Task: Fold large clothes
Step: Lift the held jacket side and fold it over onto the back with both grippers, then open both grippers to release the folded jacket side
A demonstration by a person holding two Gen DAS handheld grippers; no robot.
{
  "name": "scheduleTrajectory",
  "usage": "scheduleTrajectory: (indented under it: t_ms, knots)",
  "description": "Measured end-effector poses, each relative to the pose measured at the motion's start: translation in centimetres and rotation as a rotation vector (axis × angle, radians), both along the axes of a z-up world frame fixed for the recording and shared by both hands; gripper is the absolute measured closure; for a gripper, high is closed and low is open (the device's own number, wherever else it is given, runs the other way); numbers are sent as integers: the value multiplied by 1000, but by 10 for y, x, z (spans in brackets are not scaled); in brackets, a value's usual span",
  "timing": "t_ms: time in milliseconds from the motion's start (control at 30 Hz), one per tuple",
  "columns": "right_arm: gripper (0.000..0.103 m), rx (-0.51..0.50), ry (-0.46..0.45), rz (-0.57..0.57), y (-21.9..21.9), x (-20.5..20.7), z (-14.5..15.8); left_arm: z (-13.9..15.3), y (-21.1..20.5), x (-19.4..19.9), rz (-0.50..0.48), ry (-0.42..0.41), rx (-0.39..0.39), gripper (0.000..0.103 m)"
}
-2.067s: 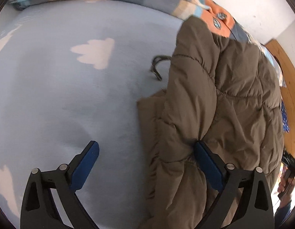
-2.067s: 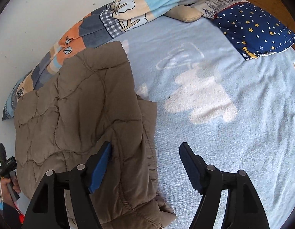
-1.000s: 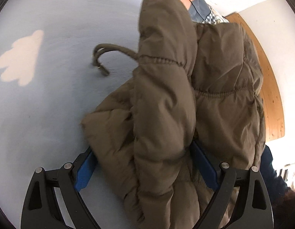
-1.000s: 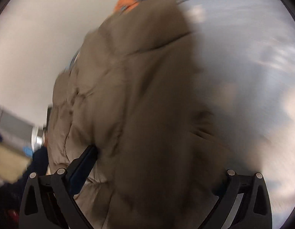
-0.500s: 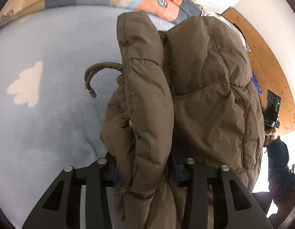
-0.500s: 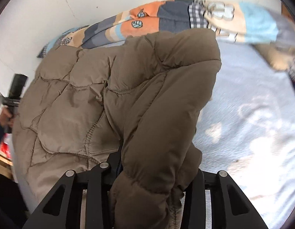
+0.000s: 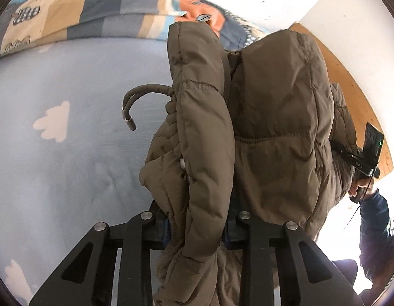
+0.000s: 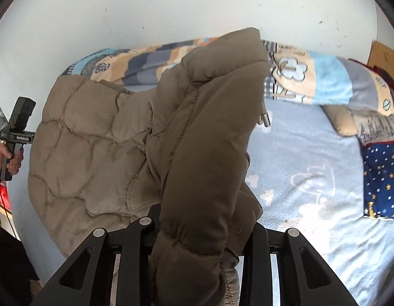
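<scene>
**Jacket lifted over the bed, both tongs pinching**

The brown puffer jacket (image 7: 273,127) hangs above the blue bed sheet (image 7: 56,178), near its wall edge. It seems light, soft and slippery, so you take thick folds. Your left gripper (image 7: 197,227) and right gripper (image 8: 199,232) have just closed, each pinching a padded fold.

We see the padded jacket (image 7: 273,127) hanging between us and the bed sheet (image 7: 69,165), a fold of it bunched between each gripper's fingers. Its drawcord (image 7: 135,99) dangles off its left edge over the sheet. Behind the jacket a rolled blanket (image 8: 324,81) lies along the wall (image 8: 171,7). To the right on the sheet lies a starred pillow (image 8: 382,178).
</scene>
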State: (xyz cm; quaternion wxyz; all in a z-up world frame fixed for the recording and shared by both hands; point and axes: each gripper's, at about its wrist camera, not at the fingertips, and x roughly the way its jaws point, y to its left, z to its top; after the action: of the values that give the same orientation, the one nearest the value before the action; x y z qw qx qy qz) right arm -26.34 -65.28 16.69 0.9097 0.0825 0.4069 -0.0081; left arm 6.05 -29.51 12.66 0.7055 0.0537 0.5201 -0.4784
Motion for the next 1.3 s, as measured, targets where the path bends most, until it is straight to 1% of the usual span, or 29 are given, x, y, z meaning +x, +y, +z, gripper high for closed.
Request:
scheduleTrajectory:
  t_ms: [133, 200, 267, 333, 400, 467, 567, 667, 700, 767, 833, 867, 933, 1033, 1067, 1100, 1133, 1167, 1233, 1300]
  knots:
    - [70, -19, -38, 12, 14, -24, 34, 30, 11, -30, -14, -19, -23, 76]
    - [70, -26, -58, 19, 25, -41, 55, 43, 23, -42, -16, -29, -37, 76]
    - [70, -22, -69, 21, 33, -60, 68, 59, 38, -55, -13, -39, -52, 76]
    - [70, -10, -74, 22, 43, -71, 74, 72, 57, -69, -10, -45, -63, 76]
    - [70, 4, -77, 23, 53, -85, 76, 80, 70, -75, -7, -50, -68, 76]
    - [70, 18, -75, 18, 60, -91, 71, 83, 83, -84, -2, -55, -67, 76]
    - [70, 67, -56, -1, 68, -99, 53, 71, 94, -89, 17, -41, -50, 76]
    - [69, 110, -9, -22, 73, -97, 22, 52, 105, -95, 35, -30, -15, 76]
    - [69, 131, 21, -34, 74, -93, 4, 41, 106, -96, 46, -22, 1, 76]
    - [69, 160, 67, -56, 75, -88, -19, 16, 106, -95, 67, -9, 33, 76]
    - [69, 160, 118, -116, 70, -80, -49, -14, 107, -89, 121, -1, 71, 75]
    - [68, 174, 127, -138, 66, -79, -56, -22, 107, -87, 137, -5, 83, 75]
    - [65, 233, 148, -202, 50, -78, -77, -40, 112, -78, 194, 16, 71, 75]
    - [55, 231, 170, -239, 46, -77, -86, -48, 117, -83, 241, 15, 57, 74]
    - [50, 232, 177, -255, 44, -76, -88, -48, 118, -87, 245, 6, 62, 74]
    - [44, 242, 182, -270, 42, -76, -89, -48, 118, -89, 245, -9, 72, 73]
    - [42, 255, 185, -284, 41, -79, -87, -48, 117, -91, 243, -26, 83, 72]
    - [39, 292, 188, -312, 39, -83, -87, -45, 118, -96, 243, -37, 89, 71]
    - [39, 358, 180, -344, 35, -92, -85, -41, 119, -102, 250, -64, 101, 67]
    - [37, 394, 163, -368, 32, -103, -77, -39, 120, -107, 258, -90, 115, 62]
